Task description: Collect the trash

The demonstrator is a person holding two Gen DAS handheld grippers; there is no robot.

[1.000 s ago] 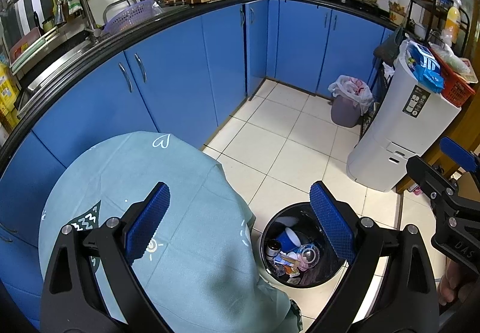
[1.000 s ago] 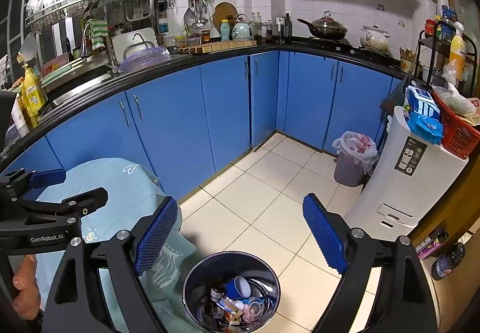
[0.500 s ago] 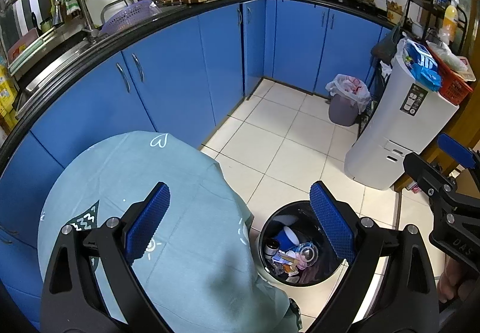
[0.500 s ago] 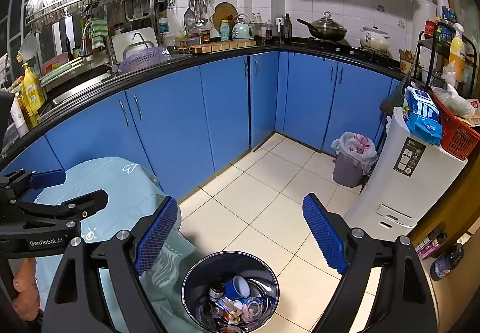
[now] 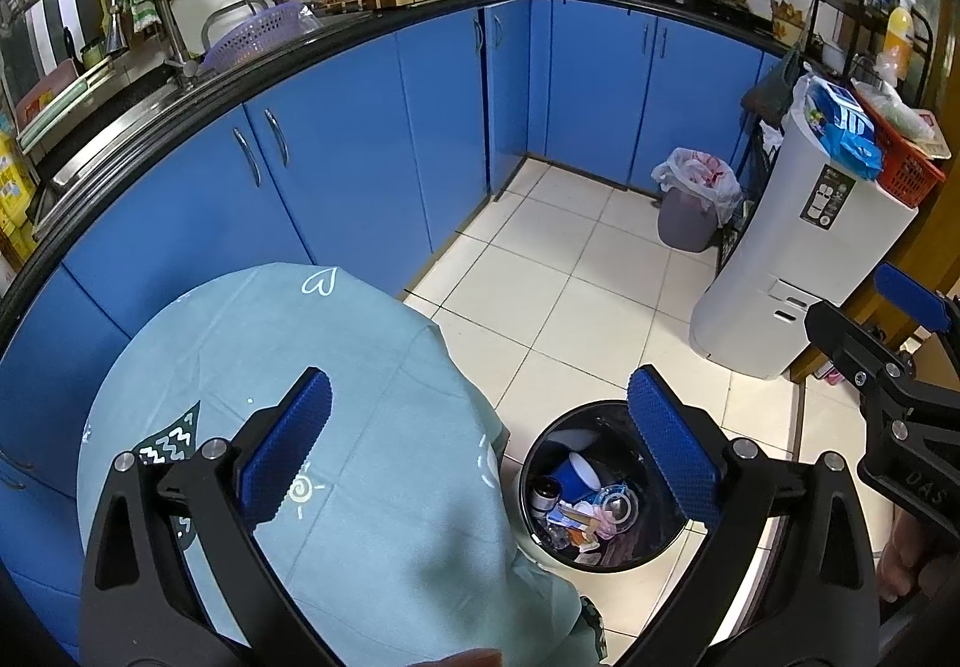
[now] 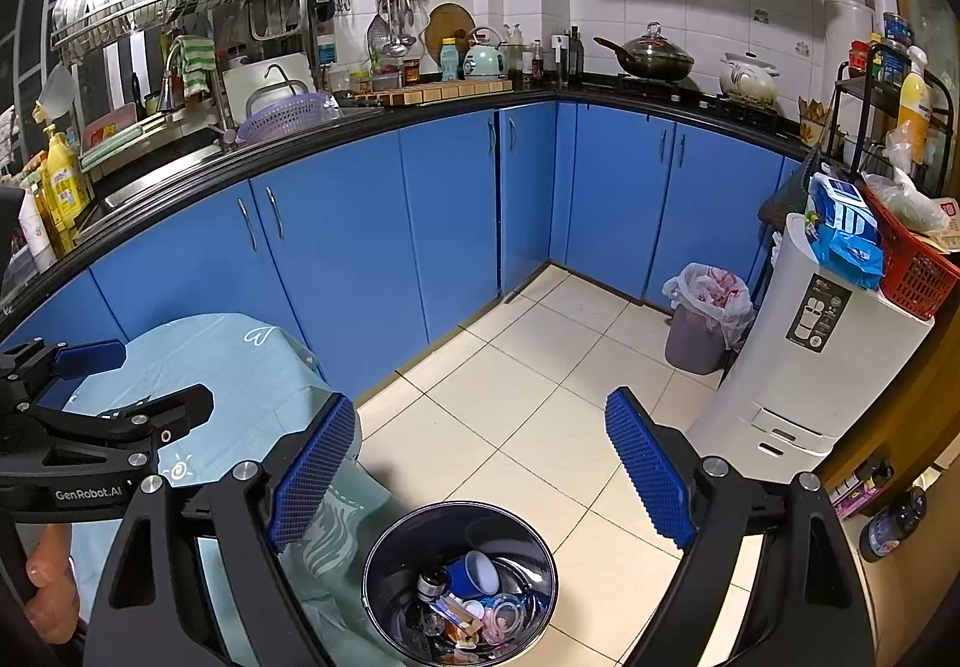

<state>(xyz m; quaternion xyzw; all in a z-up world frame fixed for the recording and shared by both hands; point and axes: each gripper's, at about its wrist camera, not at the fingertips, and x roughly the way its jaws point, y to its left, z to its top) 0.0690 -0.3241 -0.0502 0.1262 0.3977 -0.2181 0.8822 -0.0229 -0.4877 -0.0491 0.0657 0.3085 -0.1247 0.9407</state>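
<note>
A round dark trash bin stands on the floor beside a table with a light blue cloth. It holds a blue paper cup, a can and several wrappers. It also shows in the right wrist view. My left gripper is open and empty, high above the table edge and the bin. My right gripper is open and empty, above the bin. Each gripper shows at the edge of the other's view.
Blue kitchen cabinets curve along the left and back. A white appliance with a red basket stands at the right. A small grey bin with a white bag sits next to it. The floor is white tile.
Both views have shifted only slightly. Both grippers stay open and empty above the bin.
</note>
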